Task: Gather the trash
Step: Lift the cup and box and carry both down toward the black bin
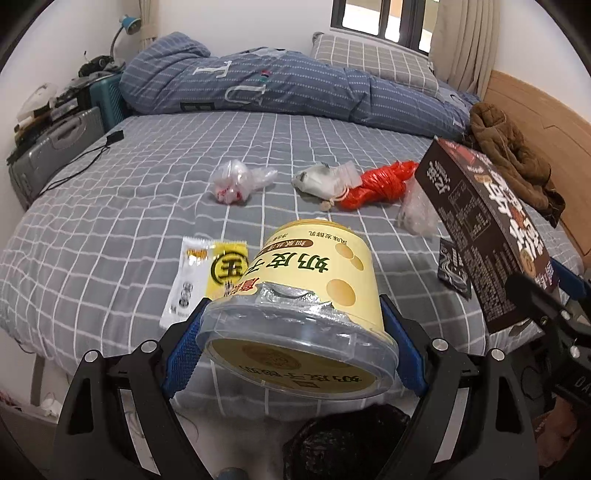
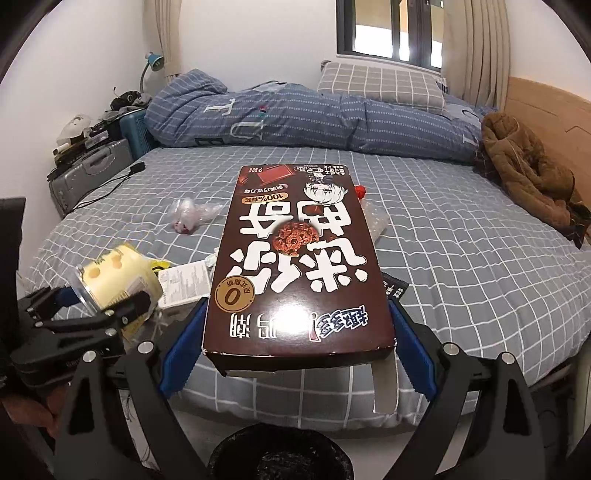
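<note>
Left gripper [image 1: 295, 343]: jaws wide, clamping yellow tub [image 1: 314, 291] above bed [image 1: 110, 221].
Right gripper [image 2: 295, 347]: clamping brown box [image 2: 295, 258].

A bed [image 2: 461, 258] with a grey sheet crossed by white grid lines fills most of the room. Along its far edge lies a rolled blue checked duvet [image 2: 295, 114], with a grey checked pillow [image 2: 380, 86] behind it under a dark-framed window [image 2: 391, 27] that lets in daylight. Beige curtains [image 2: 476, 48] hang by the window's right side. A wooden headboard [image 2: 546, 110] lines the bed's right edge, a brown jacket [image 2: 524, 170] heaped against it. The walls are white. Past the bed's left edge stand a grey suitcase [image 2: 88, 170], a teal one [image 2: 135, 131] and a blue desk lamp [image 2: 153, 61].
</note>
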A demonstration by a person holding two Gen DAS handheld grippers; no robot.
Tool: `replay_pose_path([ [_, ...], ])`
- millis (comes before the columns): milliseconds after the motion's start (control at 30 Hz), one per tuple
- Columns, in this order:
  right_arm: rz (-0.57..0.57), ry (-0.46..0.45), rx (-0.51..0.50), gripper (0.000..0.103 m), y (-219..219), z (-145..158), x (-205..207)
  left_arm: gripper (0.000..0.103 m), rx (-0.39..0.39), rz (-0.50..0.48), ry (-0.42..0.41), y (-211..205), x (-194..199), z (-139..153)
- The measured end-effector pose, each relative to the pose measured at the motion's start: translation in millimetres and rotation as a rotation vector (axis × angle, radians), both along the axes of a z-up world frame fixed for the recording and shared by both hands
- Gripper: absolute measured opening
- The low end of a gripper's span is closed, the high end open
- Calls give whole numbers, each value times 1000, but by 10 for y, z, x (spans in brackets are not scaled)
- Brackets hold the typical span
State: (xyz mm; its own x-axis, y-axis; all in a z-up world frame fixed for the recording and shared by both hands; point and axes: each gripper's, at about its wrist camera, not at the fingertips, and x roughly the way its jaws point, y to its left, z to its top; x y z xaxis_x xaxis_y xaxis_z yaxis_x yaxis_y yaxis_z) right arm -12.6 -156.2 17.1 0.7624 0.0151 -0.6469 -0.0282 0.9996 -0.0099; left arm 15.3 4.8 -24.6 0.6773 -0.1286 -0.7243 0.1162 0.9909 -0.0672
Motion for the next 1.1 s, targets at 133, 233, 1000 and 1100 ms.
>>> replay_pose_path([
  [133, 5, -7, -1, 88, 2, 29, -146, 85, -3, 1, 5, -1, -158, -22],
  [233, 5, -7, 3, 88, -5, 37, -265, 85, -1, 4, 9, 4, -281, -33],
  [1000, 41, 108, -9, 88, 140, -318, -1159, 85, 48, 20, 115, 69, -1194, -436],
  [1100, 45, 135, -13, 88, 161, -399, -1263, 85, 70, 18, 131, 67, -1302, -525],
])
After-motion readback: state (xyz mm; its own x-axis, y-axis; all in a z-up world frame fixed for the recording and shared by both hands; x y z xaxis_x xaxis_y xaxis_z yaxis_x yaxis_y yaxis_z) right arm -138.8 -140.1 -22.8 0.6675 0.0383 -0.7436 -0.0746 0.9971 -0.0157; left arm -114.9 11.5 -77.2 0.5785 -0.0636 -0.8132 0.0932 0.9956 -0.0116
